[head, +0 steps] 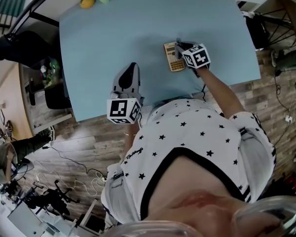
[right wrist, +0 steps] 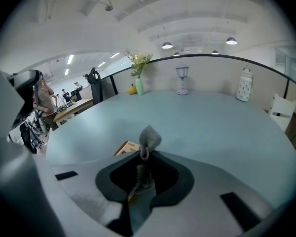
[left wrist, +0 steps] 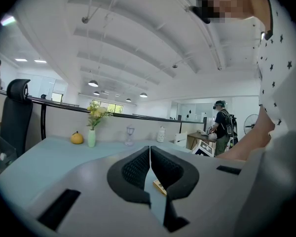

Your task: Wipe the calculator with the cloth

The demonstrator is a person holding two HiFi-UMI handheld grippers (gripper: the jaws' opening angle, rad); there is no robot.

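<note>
As our right tongs (right wrist: 144,156) pinch the cloth (right wrist: 149,137) at the calculator (head: 173,57), wiping seems underway. Next we must drag it across; left tongs (left wrist: 150,157) sit closed, empty.

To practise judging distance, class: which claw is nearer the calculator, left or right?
Right. The right claw is at the calculator, shut on the cloth. The left claw sits well apart, to its left, shut and empty.
</note>
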